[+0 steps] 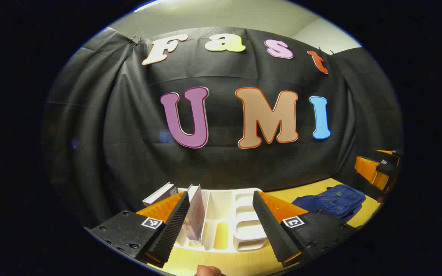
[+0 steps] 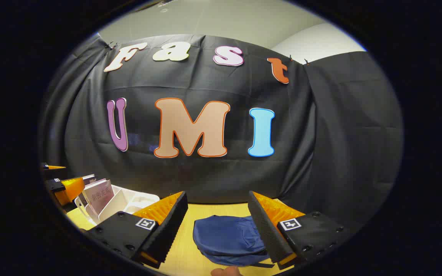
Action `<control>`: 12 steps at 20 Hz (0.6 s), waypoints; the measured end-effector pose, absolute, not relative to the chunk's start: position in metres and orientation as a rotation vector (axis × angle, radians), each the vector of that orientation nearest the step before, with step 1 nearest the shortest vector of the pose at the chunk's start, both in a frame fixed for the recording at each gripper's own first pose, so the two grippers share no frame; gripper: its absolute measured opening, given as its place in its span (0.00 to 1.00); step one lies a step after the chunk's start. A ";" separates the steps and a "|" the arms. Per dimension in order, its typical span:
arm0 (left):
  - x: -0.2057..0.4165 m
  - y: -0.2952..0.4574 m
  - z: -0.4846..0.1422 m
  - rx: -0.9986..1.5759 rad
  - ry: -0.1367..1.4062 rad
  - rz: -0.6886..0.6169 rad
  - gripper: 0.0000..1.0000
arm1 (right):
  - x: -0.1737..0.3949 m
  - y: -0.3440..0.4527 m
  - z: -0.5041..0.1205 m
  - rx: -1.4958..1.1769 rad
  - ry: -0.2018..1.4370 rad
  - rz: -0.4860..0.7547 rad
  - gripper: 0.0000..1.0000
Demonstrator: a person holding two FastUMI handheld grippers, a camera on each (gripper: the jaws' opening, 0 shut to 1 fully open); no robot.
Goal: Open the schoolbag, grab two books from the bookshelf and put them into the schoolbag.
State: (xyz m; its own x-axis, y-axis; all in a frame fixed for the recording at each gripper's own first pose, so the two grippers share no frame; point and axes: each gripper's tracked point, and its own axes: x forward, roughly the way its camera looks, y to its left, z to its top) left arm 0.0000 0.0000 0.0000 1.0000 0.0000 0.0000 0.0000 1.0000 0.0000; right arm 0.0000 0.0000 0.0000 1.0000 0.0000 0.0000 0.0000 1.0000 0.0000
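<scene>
A yellow table [image 2: 190, 234] in a black-draped booth carries a blue schoolbag [image 2: 226, 239], lying flat and slumped, apparently not yet opened. The right gripper [image 2: 218, 226] hovers just above it, fingers spread wide and holding nothing. The bag looks soft and floppy: its cloth will likely bunch and slide on the smooth tabletop, so one gripper may need to pin the fabric while the other pulls the zip; where the zip tab lies cannot be made out here.

To the bag's left stands a white bookshelf [image 1: 226, 220], a plastic rack with upright dividers. The left gripper [image 1: 221, 220] faces it, fingers likewise spread and empty. A pale book [image 1: 196, 216] stands upright in a left-hand slot, and a second book [image 1: 160, 193] leans behind it at the rack's far left. Both appear thin, light and stiff, with possibly slick covers; the exposed top edge or spine is the likely place to pinch.

The dividers crowd the books closely, leaving little room for fingers. In the left gripper view the schoolbag [image 1: 332, 201] sits well apart from the rack, with the other gripper [image 1: 378, 170] beyond it.
</scene>
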 end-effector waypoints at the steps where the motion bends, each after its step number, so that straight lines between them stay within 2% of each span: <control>1: 0.001 0.000 -0.001 0.003 0.001 0.001 1.00 | 0.001 0.000 0.001 -0.005 -0.002 0.005 1.00; 2: 0.003 0.000 -0.001 0.005 0.003 0.000 0.97 | 0.002 0.001 0.001 -0.009 -0.002 0.015 1.00; 4: 0.005 -0.002 0.000 0.006 -0.001 -0.002 1.00 | 0.001 0.001 0.002 0.000 -0.003 0.022 1.00; 5: 0.005 -0.003 0.001 0.008 -0.001 -0.003 1.00 | 0.002 0.000 0.003 0.008 -0.005 0.018 0.94; 6: 0.005 -0.004 0.001 0.009 -0.002 -0.003 0.97 | 0.003 -0.002 0.003 0.013 -0.005 0.013 1.00; 10: 0.004 -0.003 0.004 0.005 -0.015 0.011 1.00 | 0.002 -0.009 0.004 0.007 -0.004 0.001 1.00; 12: 0.005 -0.004 0.006 -0.002 -0.018 0.017 0.97 | 0.004 -0.012 0.007 0.006 -0.006 -0.001 1.00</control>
State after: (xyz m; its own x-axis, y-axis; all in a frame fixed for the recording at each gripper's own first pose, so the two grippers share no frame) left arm 0.0048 -0.0037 0.0057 0.9997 0.0166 0.0183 -0.0165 0.9999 -0.0021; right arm 0.0037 -0.0115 0.0066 1.0000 -0.0011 0.0059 0.0011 1.0000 0.0060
